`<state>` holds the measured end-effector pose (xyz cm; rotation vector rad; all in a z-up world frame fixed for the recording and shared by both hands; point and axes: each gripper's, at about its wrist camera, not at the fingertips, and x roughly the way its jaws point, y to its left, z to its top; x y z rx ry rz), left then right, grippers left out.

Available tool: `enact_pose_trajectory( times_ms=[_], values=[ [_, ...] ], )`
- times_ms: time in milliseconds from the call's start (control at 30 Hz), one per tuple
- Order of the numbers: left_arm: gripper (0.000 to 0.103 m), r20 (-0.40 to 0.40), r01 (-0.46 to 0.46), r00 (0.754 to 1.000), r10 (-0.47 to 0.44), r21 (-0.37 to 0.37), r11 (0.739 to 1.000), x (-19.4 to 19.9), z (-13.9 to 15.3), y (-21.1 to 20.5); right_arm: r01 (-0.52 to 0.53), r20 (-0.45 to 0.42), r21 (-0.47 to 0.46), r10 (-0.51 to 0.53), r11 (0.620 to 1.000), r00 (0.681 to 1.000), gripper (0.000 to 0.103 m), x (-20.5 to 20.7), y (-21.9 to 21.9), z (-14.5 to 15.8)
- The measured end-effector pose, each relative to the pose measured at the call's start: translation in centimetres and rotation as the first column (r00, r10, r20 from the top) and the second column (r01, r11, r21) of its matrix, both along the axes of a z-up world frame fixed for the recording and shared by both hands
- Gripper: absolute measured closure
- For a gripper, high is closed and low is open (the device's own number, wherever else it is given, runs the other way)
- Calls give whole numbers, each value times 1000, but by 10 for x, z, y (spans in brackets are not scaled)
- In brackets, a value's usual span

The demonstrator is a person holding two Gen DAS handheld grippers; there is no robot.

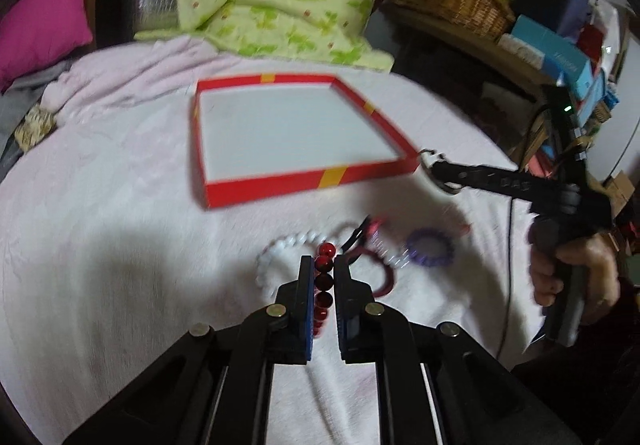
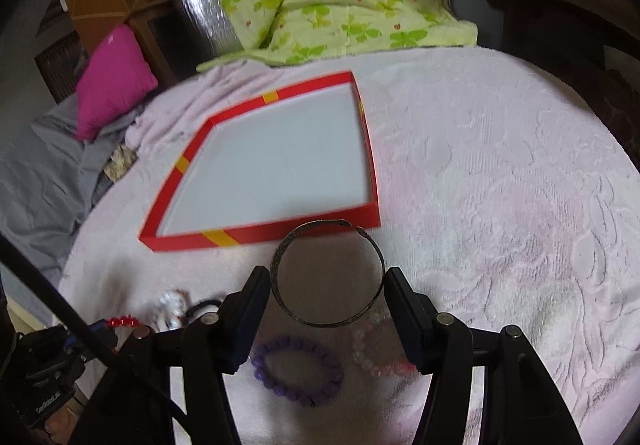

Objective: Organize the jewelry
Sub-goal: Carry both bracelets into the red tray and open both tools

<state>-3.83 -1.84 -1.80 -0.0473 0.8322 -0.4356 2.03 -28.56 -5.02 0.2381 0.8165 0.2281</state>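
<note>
Pinching red beads, the left gripper hovers over the blanket; the right gripper clasps a bangle, seemingly raised, beside the tray.

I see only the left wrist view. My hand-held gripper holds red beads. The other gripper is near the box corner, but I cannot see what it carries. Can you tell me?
Observer: The right hand-held gripper holds a dark metal bangle, gripped across its width. The ring has a gap on the side toward the red box.
Operator: Is the bangle already over the box?
Observer: Not yet. In the right wrist view it hangs just before the near wall of the box.
Operator: Is something below it?
Observer: Yes, a purple bead bracelet lies on the pink blanket, with a pale pink bead bracelet beside it.
</note>
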Motion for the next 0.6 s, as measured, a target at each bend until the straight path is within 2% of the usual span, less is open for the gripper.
enact_pose_trajectory(
  times_ms=[133, 233, 333, 500, 600],
  values=[
    [93, 58, -6, 998, 8, -32, 999, 8, 19, -3, 22, 58, 31, -24, 999, 998, 41, 5, 5, 8],
    [93, 95, -29, 995, 36, -70, 997, 25, 32, -4, 17, 98, 45, -21, 999, 995, 41, 17, 17, 13],
    [93, 135, -68, 988, 78, -75, 995, 46, 42, -4, 21, 121, 44, -26, 999, 992, 41, 33, 26, 15],
    [93, 177, -135, 974, 143, -53, 989, 92, 42, -1, 26, 93, 77, -33, 997, 995, 41, 74, 37, 8],
    [93, 133, -158, 977, 167, -70, 985, 120, 28, 1, 14, 53, 64, -17, 998, 998, 41, 96, 46, 0]
  ],
)
